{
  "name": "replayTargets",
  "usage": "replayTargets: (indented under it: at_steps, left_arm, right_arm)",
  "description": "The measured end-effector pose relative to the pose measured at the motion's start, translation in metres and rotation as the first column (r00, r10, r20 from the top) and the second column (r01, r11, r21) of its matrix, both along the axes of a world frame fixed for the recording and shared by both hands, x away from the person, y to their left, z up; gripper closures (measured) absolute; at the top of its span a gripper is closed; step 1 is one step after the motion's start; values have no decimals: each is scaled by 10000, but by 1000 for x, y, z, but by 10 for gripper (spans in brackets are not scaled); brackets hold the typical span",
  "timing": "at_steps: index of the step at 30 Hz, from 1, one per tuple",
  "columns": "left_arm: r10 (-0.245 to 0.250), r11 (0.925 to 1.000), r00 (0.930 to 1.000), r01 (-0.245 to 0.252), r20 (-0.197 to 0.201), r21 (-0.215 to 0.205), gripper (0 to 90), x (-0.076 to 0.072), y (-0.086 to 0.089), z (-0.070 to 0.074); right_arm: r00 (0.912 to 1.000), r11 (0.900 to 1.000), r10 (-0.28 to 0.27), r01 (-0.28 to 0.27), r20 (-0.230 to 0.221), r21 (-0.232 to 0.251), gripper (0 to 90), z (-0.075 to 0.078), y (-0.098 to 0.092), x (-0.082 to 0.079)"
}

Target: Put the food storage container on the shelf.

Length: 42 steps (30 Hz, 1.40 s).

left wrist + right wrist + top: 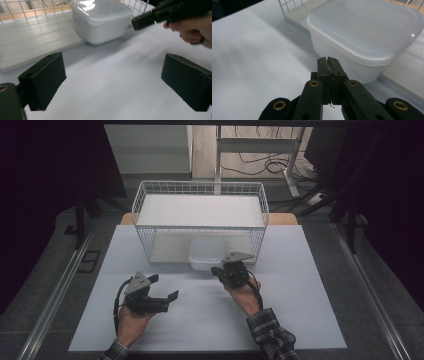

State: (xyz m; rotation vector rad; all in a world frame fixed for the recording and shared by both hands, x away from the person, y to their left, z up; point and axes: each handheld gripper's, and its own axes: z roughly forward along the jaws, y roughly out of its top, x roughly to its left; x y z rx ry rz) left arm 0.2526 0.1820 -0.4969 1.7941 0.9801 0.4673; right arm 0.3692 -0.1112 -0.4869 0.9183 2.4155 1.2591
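Observation:
A translucent white plastic container (206, 260) (100, 20) (367, 37) with its lid on sits at the front edge of a pale board (407, 70), at the open front of a white wire basket (200, 187). My right gripper (215, 269) (328, 60) is shut with nothing between its jaws. Its tips are just in front of the container's near wall; whether they touch it I cannot tell. In the left gripper view the right gripper (140, 21) comes in from the upper right. My left gripper (165, 287) (113, 82) stands open over the white tabletop, left of the container, holding nothing.
The white tabletop (290, 310) spreads around both hands. Behind the table are a white frame, cables on the floor and dark curtains on both sides. A metal rail runs along each side of the table.

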Motion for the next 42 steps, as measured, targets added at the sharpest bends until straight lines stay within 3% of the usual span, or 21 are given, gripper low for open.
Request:
replayTargets:
  at_steps: [1, 4, 5, 11, 14, 19, 29, 42]
  left_arm:
    - [48, 9992, 10000, -52, 86, 399, 21, -10, 0, -3]
    - [65, 9973, 9998, -78, 180, 727, 2, -20, 0, -7]
    - [57, 9943, 9996, -84, 259, 1063, 0, -30, 0, -11]
    - [-136, 9881, 9989, 67, 444, 1535, 0, -46, -1, -18]
    - [-207, 9876, 9985, 126, 501, 1568, 0, -46, -2, -20]
    - [-280, 9907, 9994, 247, 226, 1341, 0, -41, -1, -25]
    - [-297, 9937, 9991, 261, 311, 1093, 0, -39, 0, -26]
    - [-299, 9960, 9991, 271, 315, 854, 10, -38, 2, -25]
  right_arm:
    - [10000, 10000, 24, -23, 52, -52, 887, -2, 4, 1]
    - [10000, 10000, 13, -12, 19, -83, 888, -5, 7, 3]
    - [10000, 9999, -13, 13, -3, -158, 890, -9, 10, 6]
    - [9998, 9990, -220, 220, -1, -392, 892, -19, 15, 14]
    - [9996, 9989, -272, 271, -4, -391, 893, -19, 16, 17]
    - [9992, 9981, -363, 371, 171, -492, 893, -15, 18, 25]
    - [9985, 9969, -493, 507, 237, -597, 893, -10, 24, 45]
    - [9977, 9953, -623, 642, 282, -731, 893, -10, 34, 60]
